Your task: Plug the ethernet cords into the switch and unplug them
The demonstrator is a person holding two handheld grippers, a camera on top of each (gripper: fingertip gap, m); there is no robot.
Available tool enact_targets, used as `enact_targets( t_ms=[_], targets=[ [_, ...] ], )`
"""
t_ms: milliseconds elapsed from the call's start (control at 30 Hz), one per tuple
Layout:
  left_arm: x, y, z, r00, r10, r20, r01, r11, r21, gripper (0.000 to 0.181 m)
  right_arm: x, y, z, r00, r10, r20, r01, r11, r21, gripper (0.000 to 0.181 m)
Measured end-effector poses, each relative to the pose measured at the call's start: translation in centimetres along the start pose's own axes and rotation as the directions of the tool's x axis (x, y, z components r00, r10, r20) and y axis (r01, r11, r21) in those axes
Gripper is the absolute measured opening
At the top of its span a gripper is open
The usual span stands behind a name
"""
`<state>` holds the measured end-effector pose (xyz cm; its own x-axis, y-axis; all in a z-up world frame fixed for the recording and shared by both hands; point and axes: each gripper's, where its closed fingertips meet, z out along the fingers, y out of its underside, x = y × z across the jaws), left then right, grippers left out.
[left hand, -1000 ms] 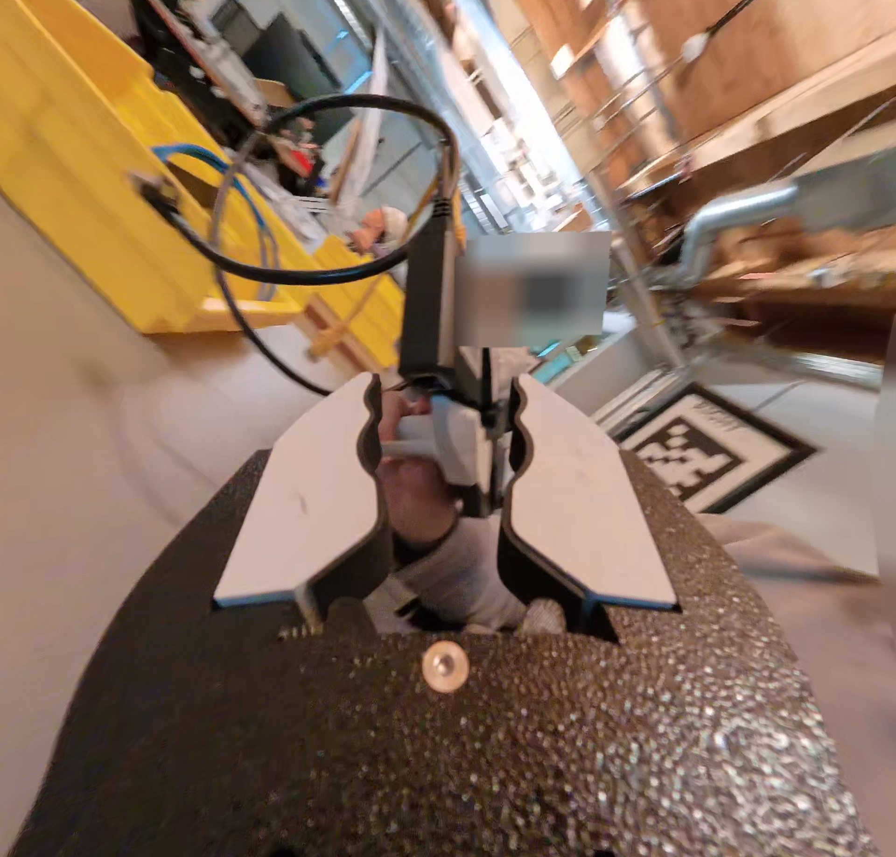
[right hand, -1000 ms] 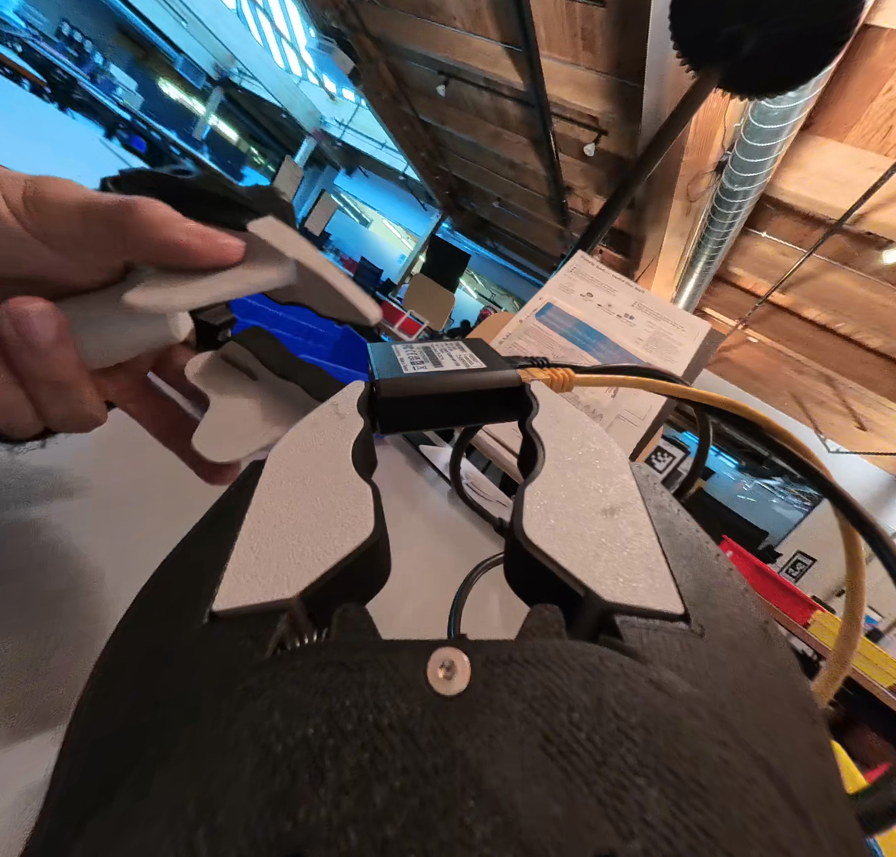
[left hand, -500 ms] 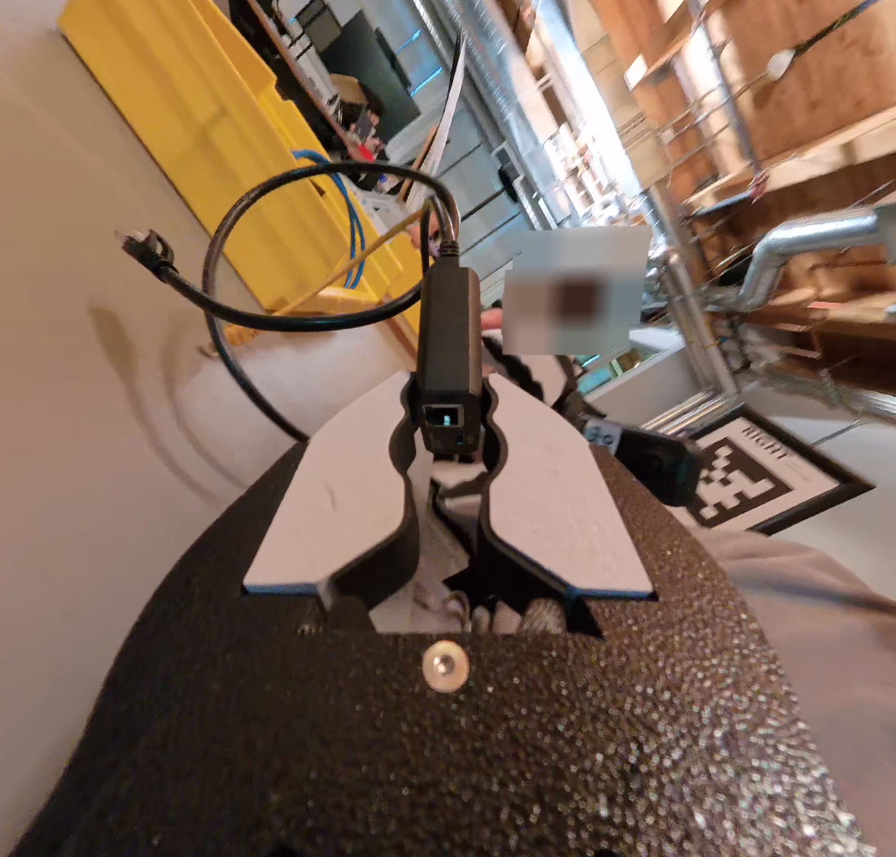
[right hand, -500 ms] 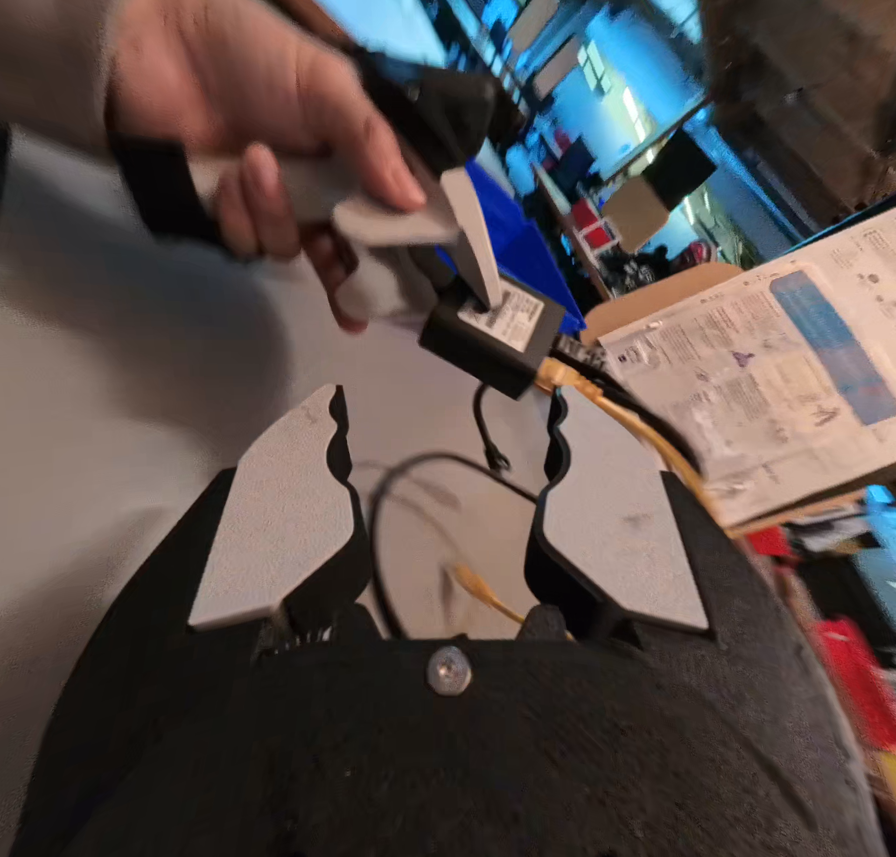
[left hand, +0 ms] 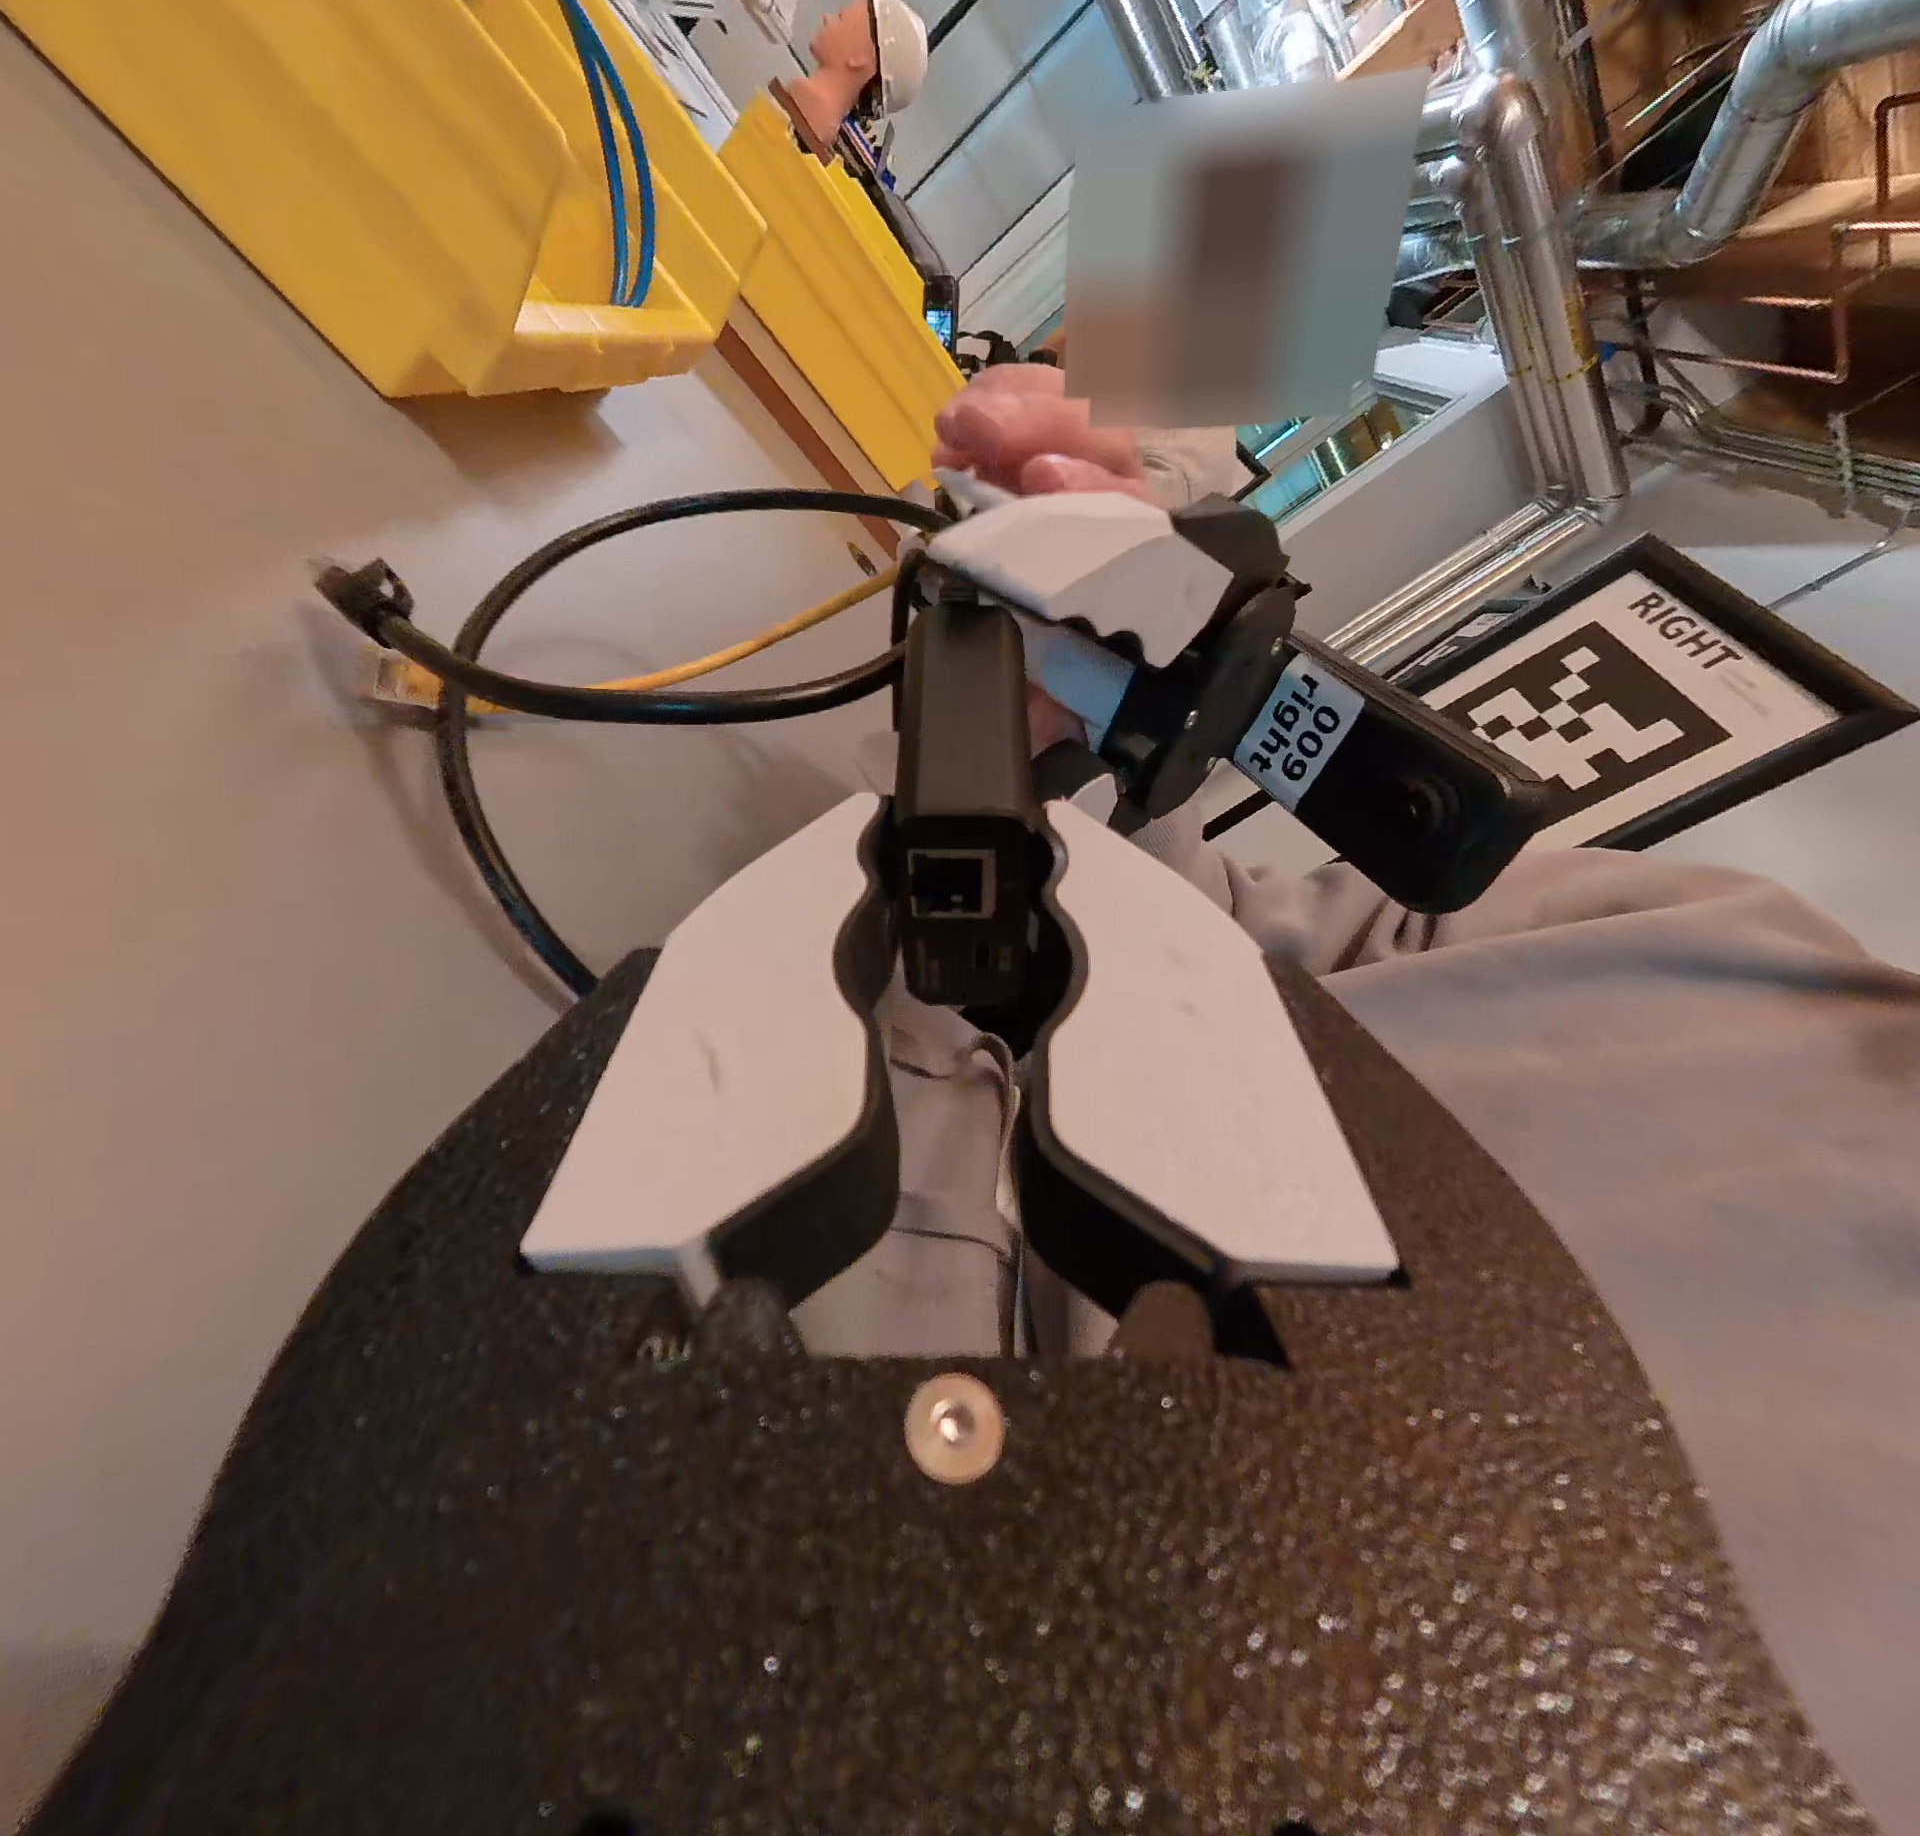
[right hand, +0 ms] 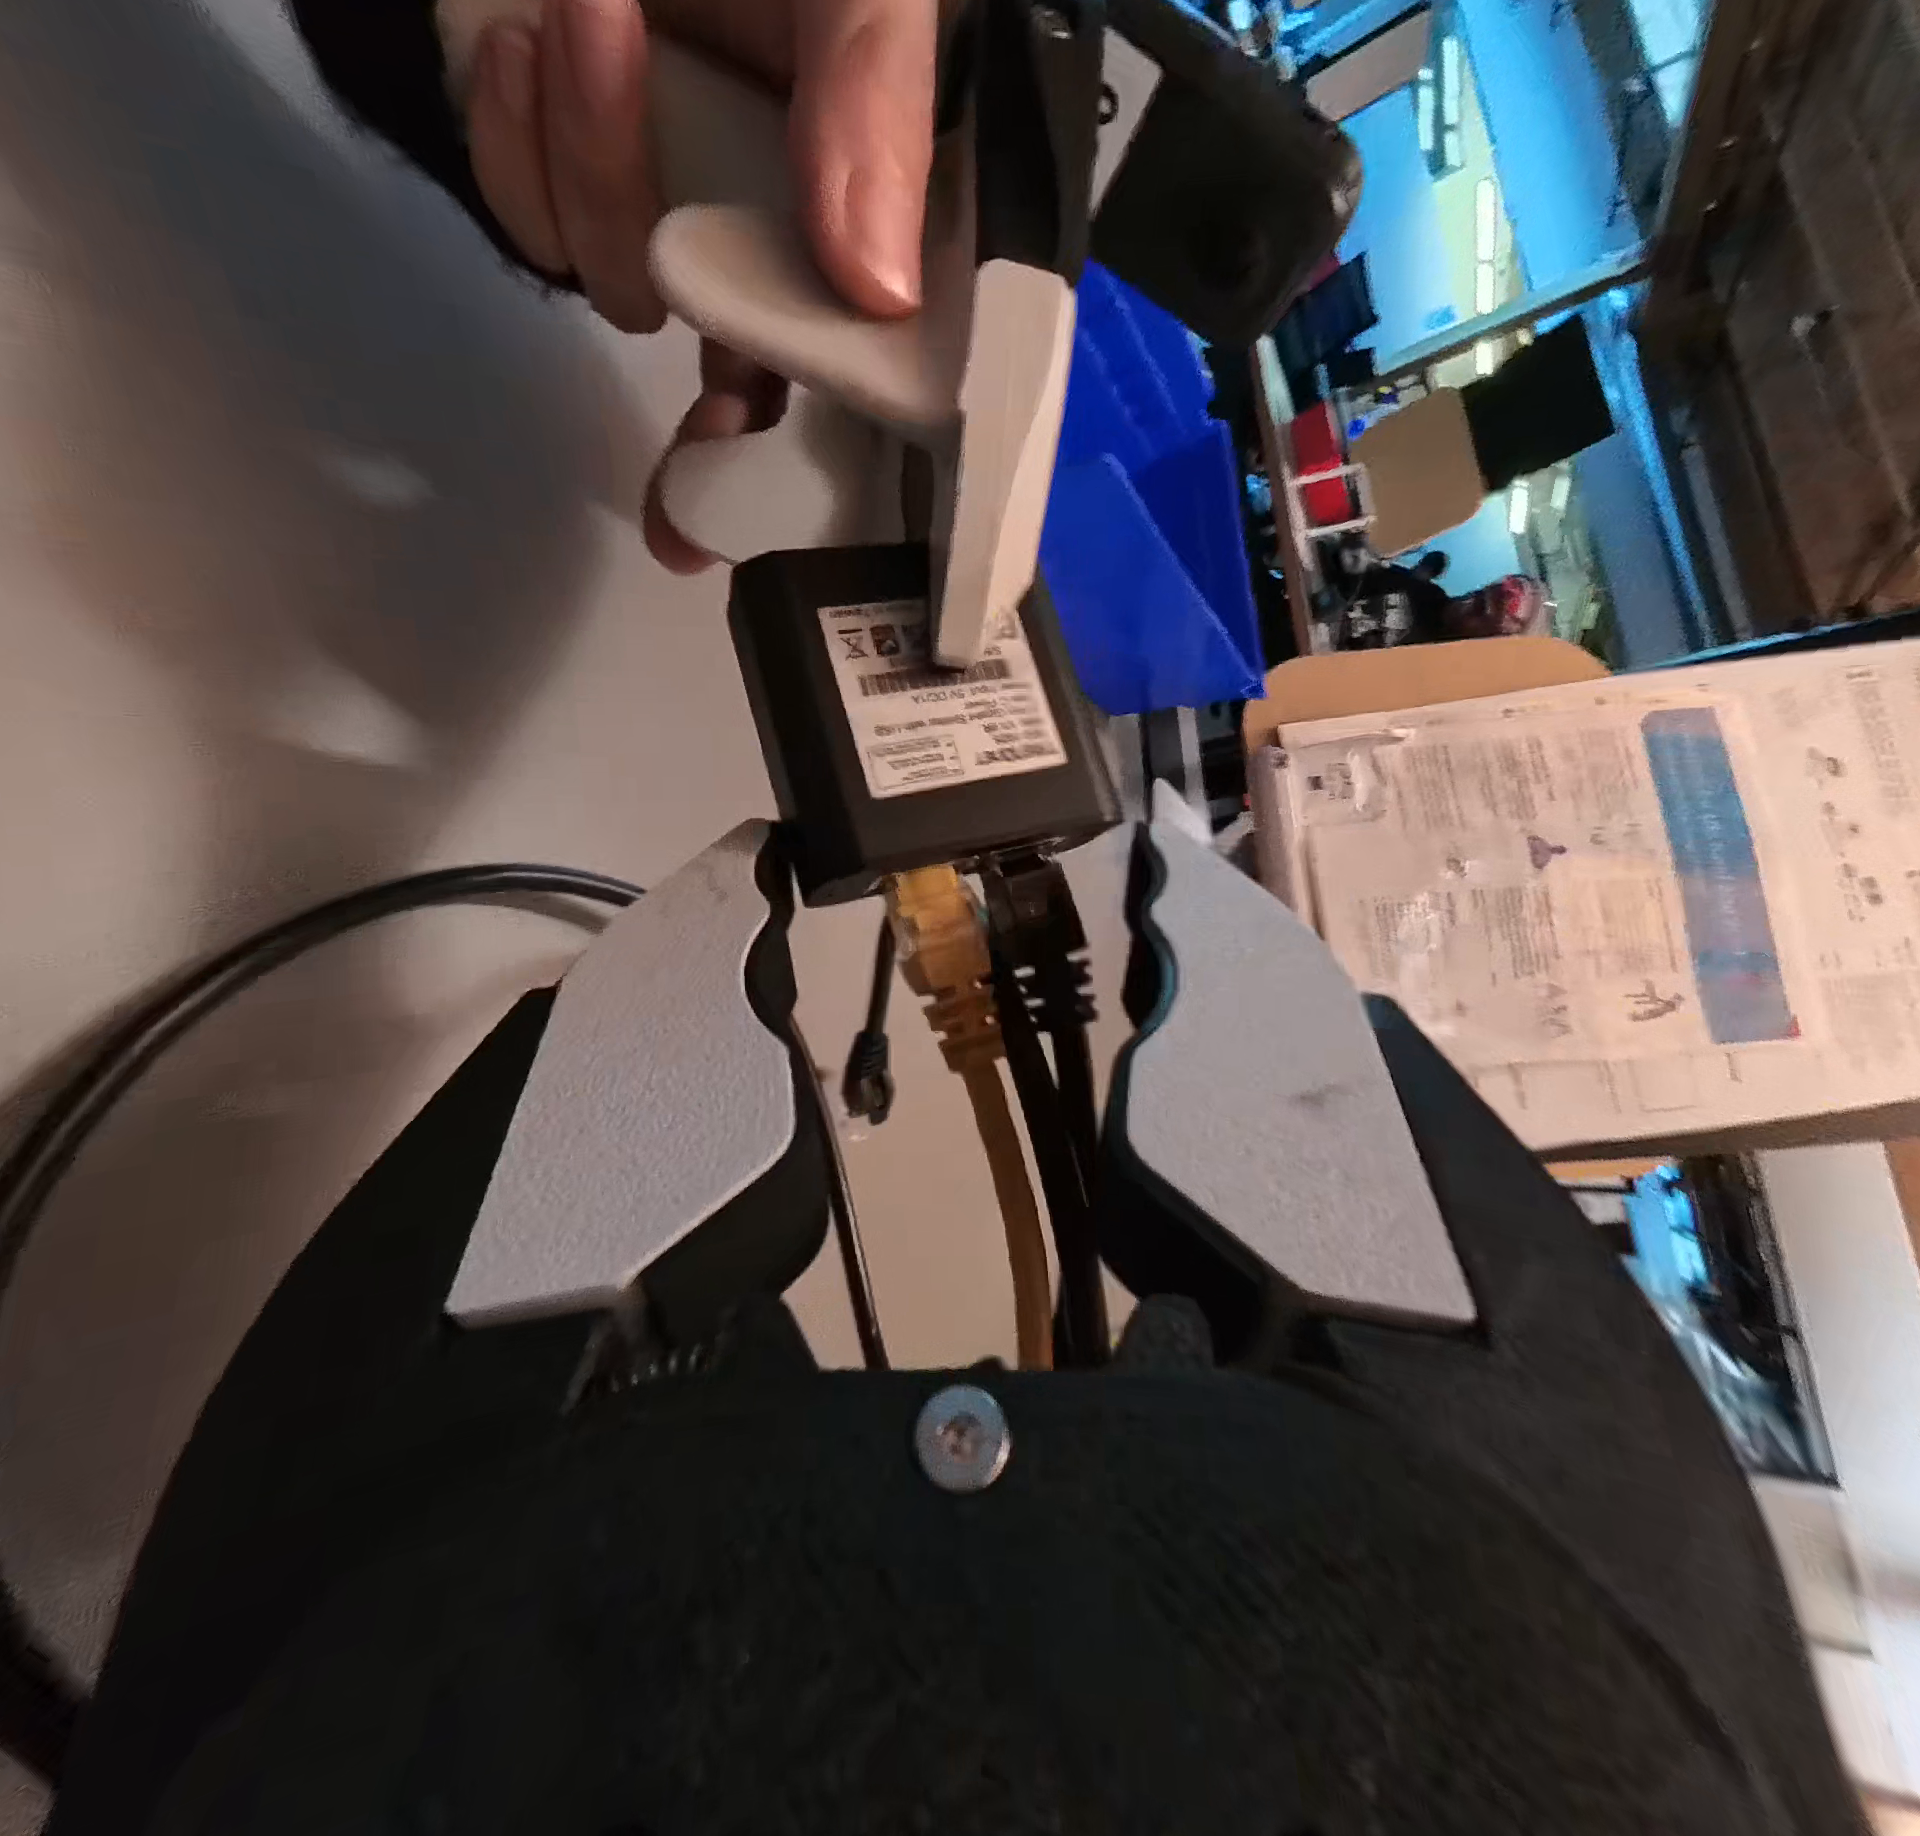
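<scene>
yellow cord [right hand: 951,965] and black cord [right hand: 1039,945] sat plugged in the switch [right hand: 914,726], pinched by left gripper [left hand: 961,877]; right gripper [right hand: 951,913] spread; unplugging remained.

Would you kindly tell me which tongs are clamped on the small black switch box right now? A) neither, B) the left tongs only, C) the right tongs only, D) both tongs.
B: in the left wrist view the left tongs pinch the small black switch box, while the right tongs stand open around its plugged yellow cord and black cord.
</scene>
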<state>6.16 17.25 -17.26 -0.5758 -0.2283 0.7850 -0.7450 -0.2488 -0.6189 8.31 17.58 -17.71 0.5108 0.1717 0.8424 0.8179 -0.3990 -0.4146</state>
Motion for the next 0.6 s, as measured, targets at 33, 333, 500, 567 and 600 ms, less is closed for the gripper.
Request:
enact_targets(
  t_ms=[33,333,500,567,600],
  targets=[
    [-0.1,0.2,0.2,1.0,-0.008,0.0,0.008,1.0,-0.005,0.023,-0.3,0.0,0.1,1.0,0.0,0.011,0.0,1.0,0.005,0.062],
    [-0.4,-0.1,0.9,0.997,0.064,0.031,-0.065,0.998,0.007,0.026,-0.6,0.8,-0.1,0.996,0.052,0.068,-0.052,0.999,-0.005,0.061],
    [-2.1,-2.3,0.0,0.754,0.522,0.398,-0.544,0.837,-0.067,0.07,0.5,3.2,0.0,0.979,0.2,0.037,-0.193,0.971,-0.139,0.061],
    [-2.4,-2.3,0.0,0.51,0.724,0.464,-0.723,0.653,-0.224,0.084,0.8,3.6,-0.2,0.969,0.248,0.023,-0.241,0.956,-0.166,0.061],
    [-2.5,-2.1,0.3,0.398,0.791,0.465,-0.781,0.558,-0.282,0.087,0.1,3.5,-0.3,0.957,0.28,0.08,-0.263,0.949,-0.175,0.061]
  ],
)
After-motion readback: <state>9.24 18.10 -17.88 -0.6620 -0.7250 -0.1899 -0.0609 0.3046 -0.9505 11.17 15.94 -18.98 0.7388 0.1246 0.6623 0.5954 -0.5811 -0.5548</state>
